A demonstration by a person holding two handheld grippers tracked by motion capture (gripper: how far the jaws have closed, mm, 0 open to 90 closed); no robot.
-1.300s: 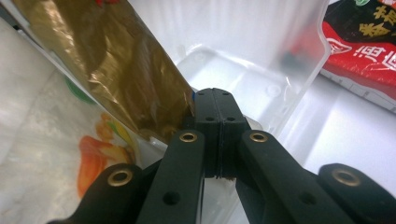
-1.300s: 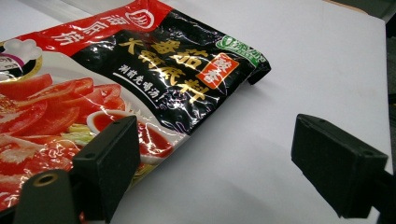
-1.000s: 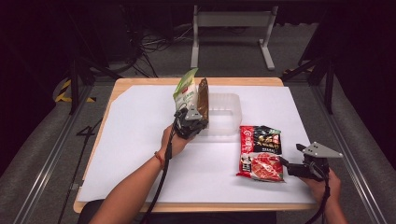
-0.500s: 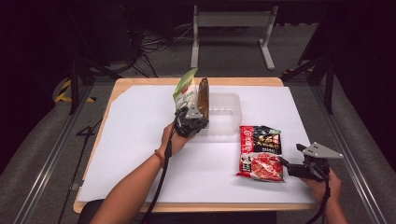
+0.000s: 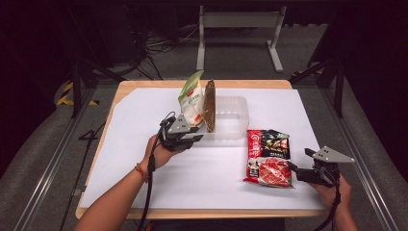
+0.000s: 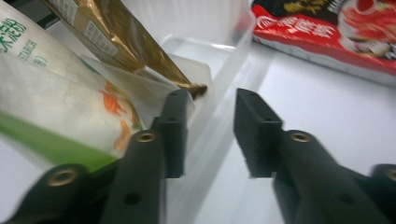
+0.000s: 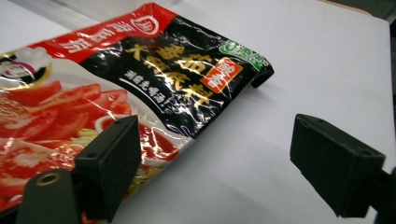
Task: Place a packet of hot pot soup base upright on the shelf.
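Because the left hand-held gripper (image 6: 208, 135) has just been opening with nothing between its jaws, the two packets (image 5: 197, 103) lean in the clear bin (image 5: 231, 120) near the counter's far edge; the right hand-held gripper (image 7: 233, 163) waits open beside the red packet (image 7: 116, 79).

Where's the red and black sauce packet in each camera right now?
High view: red and black packet lies flat at right, just ahead of the right gripper.
Left gripper view: top right corner.
Right gripper view: left half.
Shared landmark: white sheet.

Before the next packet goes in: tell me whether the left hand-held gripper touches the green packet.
Cannot tell: the left gripper view puts it against the green packet, blurred.
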